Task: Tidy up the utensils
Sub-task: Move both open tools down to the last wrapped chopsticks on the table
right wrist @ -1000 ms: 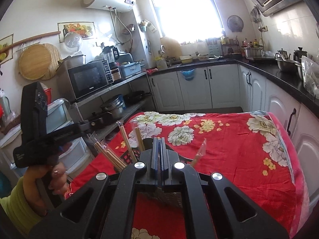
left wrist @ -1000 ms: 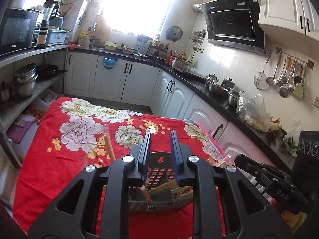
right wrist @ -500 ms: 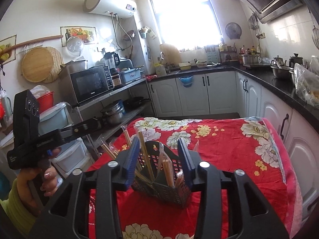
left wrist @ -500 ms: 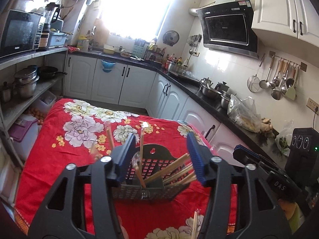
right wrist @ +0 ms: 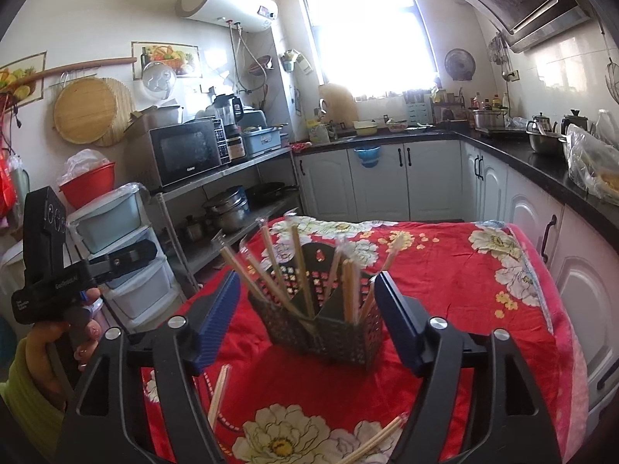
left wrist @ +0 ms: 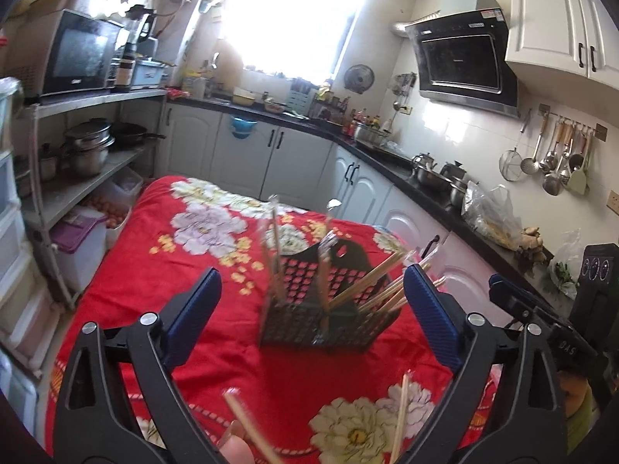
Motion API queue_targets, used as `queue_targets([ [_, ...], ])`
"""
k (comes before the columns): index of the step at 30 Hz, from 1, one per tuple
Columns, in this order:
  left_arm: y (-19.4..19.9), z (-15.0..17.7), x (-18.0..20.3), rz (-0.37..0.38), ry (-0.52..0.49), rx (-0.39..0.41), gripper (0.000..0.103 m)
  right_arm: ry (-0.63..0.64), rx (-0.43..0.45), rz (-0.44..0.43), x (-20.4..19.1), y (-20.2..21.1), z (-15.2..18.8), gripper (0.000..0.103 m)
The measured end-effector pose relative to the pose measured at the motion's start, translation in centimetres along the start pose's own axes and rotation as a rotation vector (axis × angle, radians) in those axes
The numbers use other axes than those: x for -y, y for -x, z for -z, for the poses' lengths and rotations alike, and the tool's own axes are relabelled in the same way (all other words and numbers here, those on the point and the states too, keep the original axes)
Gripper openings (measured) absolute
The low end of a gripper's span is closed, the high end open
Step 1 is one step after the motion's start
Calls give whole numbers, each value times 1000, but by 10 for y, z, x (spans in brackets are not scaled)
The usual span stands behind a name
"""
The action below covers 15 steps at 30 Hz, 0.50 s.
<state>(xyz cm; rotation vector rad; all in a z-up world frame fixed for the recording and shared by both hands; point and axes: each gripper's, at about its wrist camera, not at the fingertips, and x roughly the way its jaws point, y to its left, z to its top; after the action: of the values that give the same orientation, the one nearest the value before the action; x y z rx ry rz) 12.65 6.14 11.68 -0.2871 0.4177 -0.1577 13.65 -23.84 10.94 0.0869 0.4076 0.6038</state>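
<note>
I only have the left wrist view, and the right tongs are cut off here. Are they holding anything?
Observer: No. In the right wrist view the right tongs stand open, having just been opening, and they grip nothing.
Operator: What hangs on the wall beyond the microwave?
Observer: A round wooden board hangs up and to the left of the microwave.
Operator: Anything mounted higher up?
Observer: A white water heater sits near the ceiling, left of the window.
</note>
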Motion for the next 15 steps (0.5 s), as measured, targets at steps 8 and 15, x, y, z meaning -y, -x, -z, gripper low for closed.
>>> queue_targets([
  [8, 23, 26, -29, -70, 21, -12, 92, -6, -66, -11, -20, -14, 22, 76],
  [15, 34, 46, -49, -72, 39, -50, 92, -10, -118, 5, -36, -20, 40, 79],
])
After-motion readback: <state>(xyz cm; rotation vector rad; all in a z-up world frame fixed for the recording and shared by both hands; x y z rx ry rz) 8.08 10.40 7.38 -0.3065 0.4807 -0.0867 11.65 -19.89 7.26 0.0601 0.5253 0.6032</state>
